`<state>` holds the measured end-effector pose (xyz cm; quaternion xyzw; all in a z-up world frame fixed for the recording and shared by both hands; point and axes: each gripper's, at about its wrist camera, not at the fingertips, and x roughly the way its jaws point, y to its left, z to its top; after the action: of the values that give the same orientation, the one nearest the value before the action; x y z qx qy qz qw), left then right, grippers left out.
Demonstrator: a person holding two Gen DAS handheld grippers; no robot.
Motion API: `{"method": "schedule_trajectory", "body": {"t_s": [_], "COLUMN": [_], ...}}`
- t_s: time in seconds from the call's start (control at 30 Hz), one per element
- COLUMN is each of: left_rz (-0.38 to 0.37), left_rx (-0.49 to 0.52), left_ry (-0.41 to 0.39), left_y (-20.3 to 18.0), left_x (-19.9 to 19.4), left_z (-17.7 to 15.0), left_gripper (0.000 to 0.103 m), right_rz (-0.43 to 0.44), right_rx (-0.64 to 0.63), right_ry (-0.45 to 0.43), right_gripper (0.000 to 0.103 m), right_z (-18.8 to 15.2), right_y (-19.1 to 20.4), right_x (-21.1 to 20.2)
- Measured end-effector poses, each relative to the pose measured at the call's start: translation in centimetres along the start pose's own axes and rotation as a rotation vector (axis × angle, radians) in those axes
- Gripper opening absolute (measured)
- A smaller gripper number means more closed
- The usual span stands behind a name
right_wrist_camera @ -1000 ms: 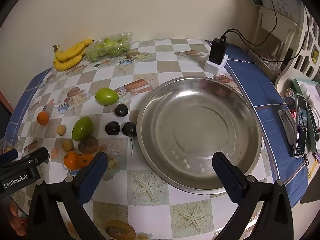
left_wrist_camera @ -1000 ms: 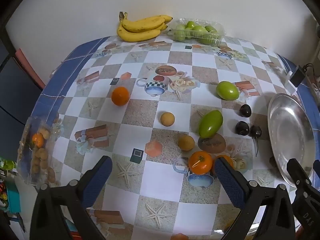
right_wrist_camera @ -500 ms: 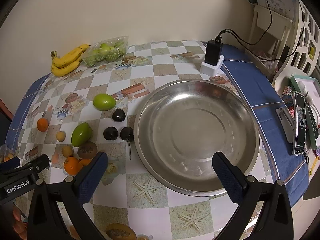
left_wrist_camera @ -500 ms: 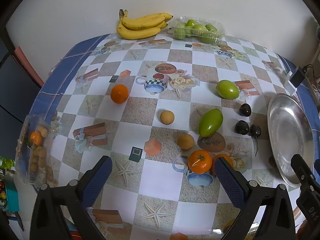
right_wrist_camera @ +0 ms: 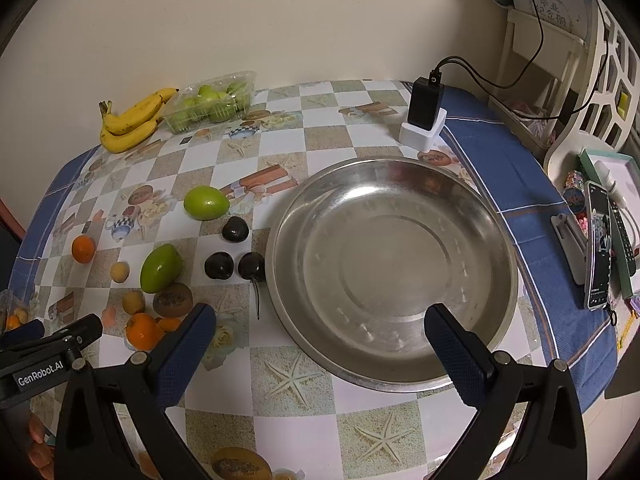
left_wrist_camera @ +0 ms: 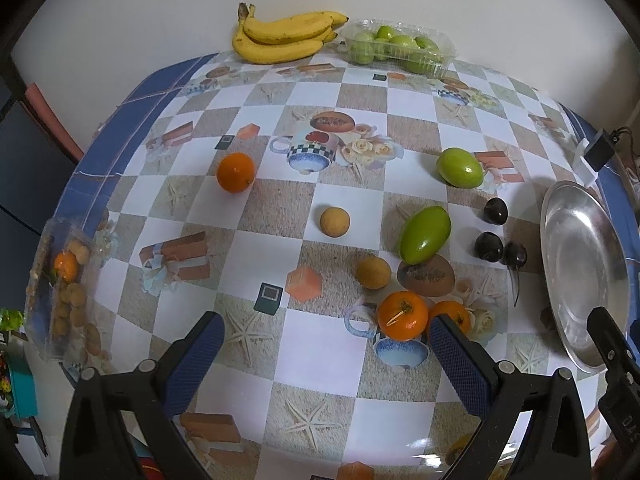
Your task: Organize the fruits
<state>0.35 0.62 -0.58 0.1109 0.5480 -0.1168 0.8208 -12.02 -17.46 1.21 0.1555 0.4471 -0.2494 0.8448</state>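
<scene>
Loose fruit lies on the checked tablecloth: an orange (left_wrist_camera: 235, 172), two tan round fruits (left_wrist_camera: 334, 221), two green mangoes (left_wrist_camera: 424, 234) (left_wrist_camera: 459, 168), three dark plums (left_wrist_camera: 489, 245), and two tangerines (left_wrist_camera: 403, 315). An empty steel bowl (right_wrist_camera: 392, 264) sits at the right, also in the left wrist view (left_wrist_camera: 580, 264). My left gripper (left_wrist_camera: 324, 354) is open and empty above the table's near edge, just short of the tangerines. My right gripper (right_wrist_camera: 316, 344) is open and empty over the bowl's near rim.
Bananas (left_wrist_camera: 286, 36) and a clear box of green fruit (left_wrist_camera: 400, 50) stand at the back by the wall. A clear box of small fruit (left_wrist_camera: 64, 288) sits at the left edge. A black charger on a white dock (right_wrist_camera: 425, 116) and a phone (right_wrist_camera: 598, 248) lie at the right.
Both grippers have drifted slightly forward and up; the view shifted a little. Nothing was grasped and no fruit moved.
</scene>
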Motion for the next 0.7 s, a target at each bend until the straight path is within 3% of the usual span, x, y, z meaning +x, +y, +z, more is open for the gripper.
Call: {"method": "schedule_trajectory", "body": {"t_s": [0.7], "left_rz": [-0.008], "left_rx": [-0.008], "left_ry": [0.015], "left_y": [0.24], "left_x": [0.28], "left_z": [-0.01], "left_gripper": [0.103], "right_rz": [-0.002], "right_rx": [0.003], "right_ry": [0.009], "right_gripper": [0.103], "right_z": [-0.09], "right_y": [-0.10], "right_x": [0.32]}}
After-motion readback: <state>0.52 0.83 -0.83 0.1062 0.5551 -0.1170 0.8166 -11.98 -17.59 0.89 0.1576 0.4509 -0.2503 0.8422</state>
